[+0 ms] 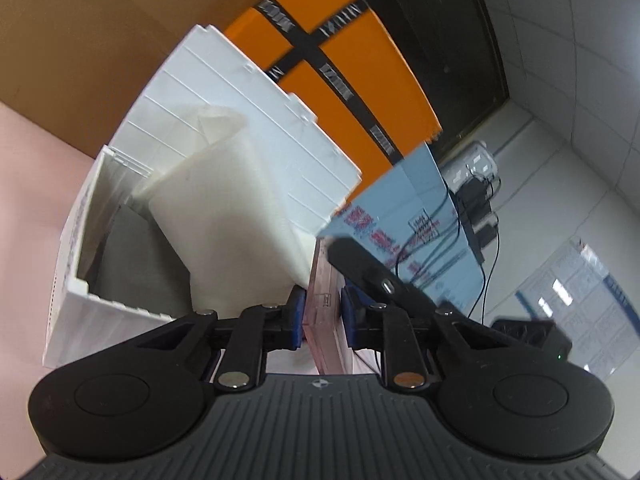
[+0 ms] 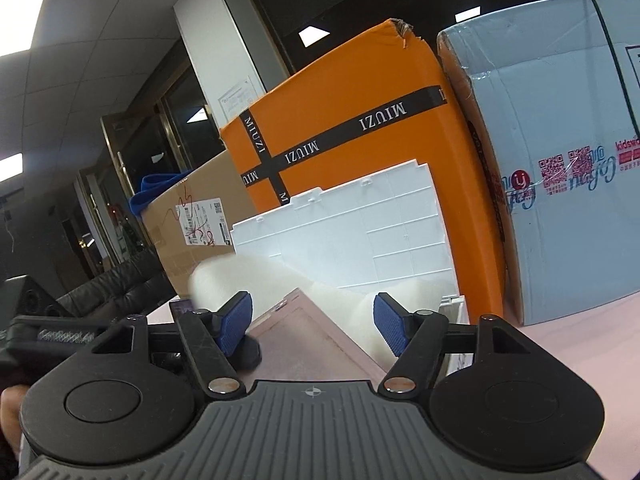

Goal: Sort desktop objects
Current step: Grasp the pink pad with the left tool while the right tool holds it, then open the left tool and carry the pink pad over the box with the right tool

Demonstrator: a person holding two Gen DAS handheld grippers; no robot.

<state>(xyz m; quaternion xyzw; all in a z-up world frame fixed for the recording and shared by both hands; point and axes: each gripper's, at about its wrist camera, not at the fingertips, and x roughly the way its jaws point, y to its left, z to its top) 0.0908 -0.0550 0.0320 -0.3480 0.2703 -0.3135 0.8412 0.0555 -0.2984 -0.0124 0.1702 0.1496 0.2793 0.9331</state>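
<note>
The orange box [image 2: 360, 92] bears black bands printed "MIUZI", repeated along each strip. Just right of it, the pale blue box [image 2: 560, 160] shows "kidsw…", cut off at the frame edge, beside QR codes. The brown carton's [image 2: 192, 236] shipping label left of the orange box is too small to read.

Ribbed white plastic bin [image 1: 256, 128], matt orange cardboard box [image 2: 360, 120], glossy taped blue carton [image 2: 560, 160].

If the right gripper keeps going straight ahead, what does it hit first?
Most likely the pink book lying between the open right gripper fingers, then the cream roll in the white bin. Depth is hard to judge.
</note>
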